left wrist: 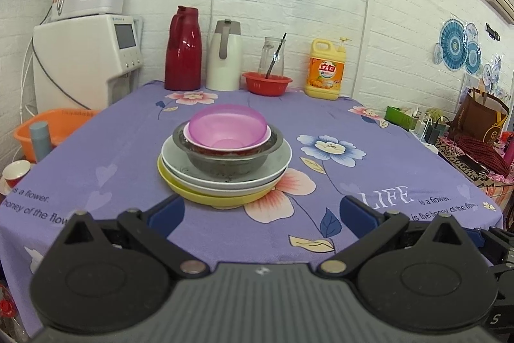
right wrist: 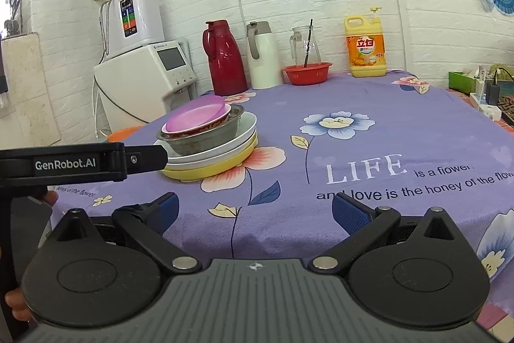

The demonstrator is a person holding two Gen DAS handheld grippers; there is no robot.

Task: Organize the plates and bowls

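Pink bowl (left wrist: 227, 127) sits top of the stack: nested in a red-rimmed bowl (left wrist: 225, 148), that in a steel bowl (left wrist: 226, 161), then white plates (left wrist: 180, 164), yellow plate (left wrist: 192, 193) at bottom. Stack rests on the purple flowered tabletop (left wrist: 369, 182). Behind the stack, by the wall: red thermos (left wrist: 183, 50), white thermos (left wrist: 225, 57), red basket (left wrist: 266, 83), detergent bottle (left wrist: 326, 69). My left hand-held gripper (left wrist: 261, 212) is just in front of the stack, fingers spread wide, empty. My right hand-held gripper (right wrist: 255, 212) is right of the stack, also spread, empty.
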